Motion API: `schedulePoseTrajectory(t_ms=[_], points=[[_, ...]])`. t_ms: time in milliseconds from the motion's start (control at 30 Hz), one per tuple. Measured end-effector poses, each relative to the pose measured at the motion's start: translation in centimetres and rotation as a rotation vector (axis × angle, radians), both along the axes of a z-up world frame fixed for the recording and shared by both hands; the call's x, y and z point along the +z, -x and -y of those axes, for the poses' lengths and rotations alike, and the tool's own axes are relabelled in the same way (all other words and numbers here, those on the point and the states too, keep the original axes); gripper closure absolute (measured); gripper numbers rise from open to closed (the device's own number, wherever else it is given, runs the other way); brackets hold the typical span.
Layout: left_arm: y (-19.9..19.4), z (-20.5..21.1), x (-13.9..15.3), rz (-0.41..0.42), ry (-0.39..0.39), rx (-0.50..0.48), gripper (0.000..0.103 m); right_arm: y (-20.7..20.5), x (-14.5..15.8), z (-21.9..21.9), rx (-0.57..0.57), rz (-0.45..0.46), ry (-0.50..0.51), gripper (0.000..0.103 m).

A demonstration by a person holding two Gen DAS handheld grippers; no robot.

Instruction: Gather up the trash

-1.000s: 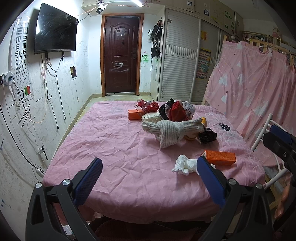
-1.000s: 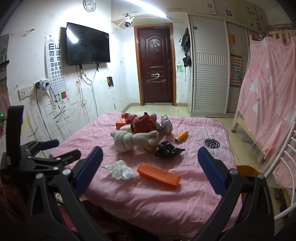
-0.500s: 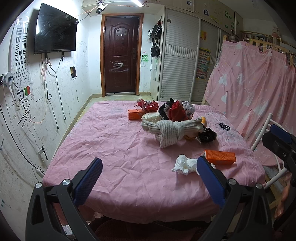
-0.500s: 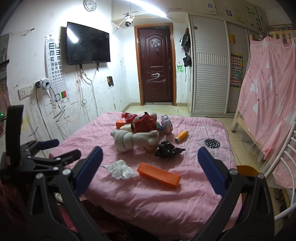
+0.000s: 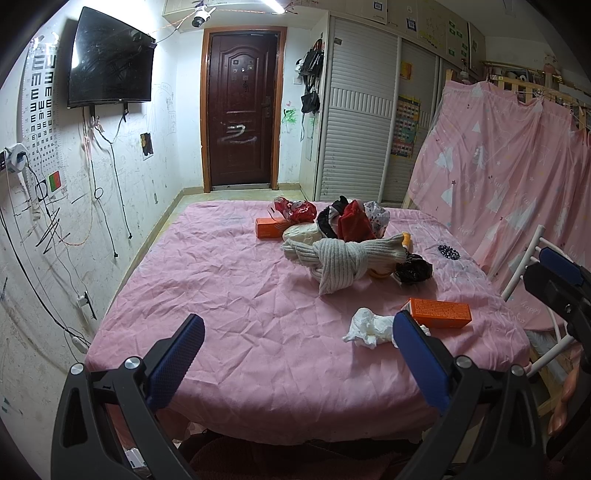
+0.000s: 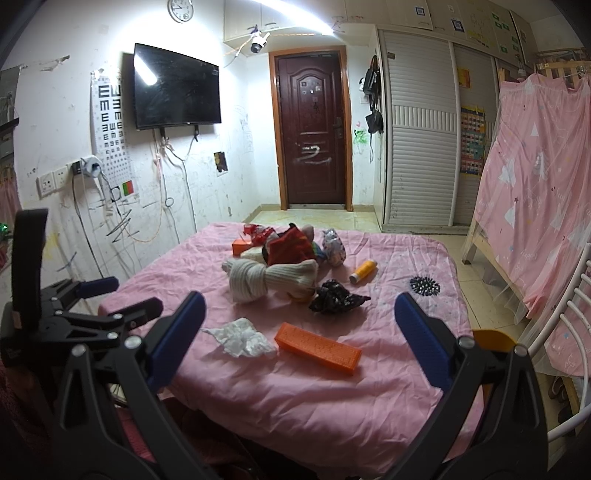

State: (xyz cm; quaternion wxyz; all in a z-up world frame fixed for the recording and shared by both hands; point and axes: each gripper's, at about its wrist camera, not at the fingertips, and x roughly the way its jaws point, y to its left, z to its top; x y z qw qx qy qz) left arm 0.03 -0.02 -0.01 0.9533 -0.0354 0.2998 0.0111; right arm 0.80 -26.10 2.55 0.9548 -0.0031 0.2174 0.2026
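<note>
You've picked up nothing yet: left gripper (image 5: pixel 295 349) and right gripper (image 6: pixel 300 330) both hang w/ jaws wide apart, empty. Crumpled tissue (image 6: pixel 242 338), orange box (image 6: pixel 318 348) & black wrapper (image 6: pixel 334 297) all lie on the pink bed (image 6: pixel 369 398), so basically everything's left.

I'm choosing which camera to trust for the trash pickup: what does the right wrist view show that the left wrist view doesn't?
Only the right wrist view shows the wall clock and the whole yellow bottle. Only the left shows the right tongs from outside. Both show the crumpled tissue beside the near orange box on the pink bed, with both tongs open and empty.
</note>
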Motion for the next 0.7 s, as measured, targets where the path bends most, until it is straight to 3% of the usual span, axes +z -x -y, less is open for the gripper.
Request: schedulePoseTrajectory(t_ms=[333,700], points=[[0.0,0.0,0.0,-0.002,-0.002,-0.003,0.009,-0.3,-0.3,0.0,0.000,-0.005,0.001,0.005],[-2.3,1.5,-1.8,-0.059,0.006,-0.070,0.008,-2.4,-2.4,0.3,0.000,-0.076,0.019,0.005]])
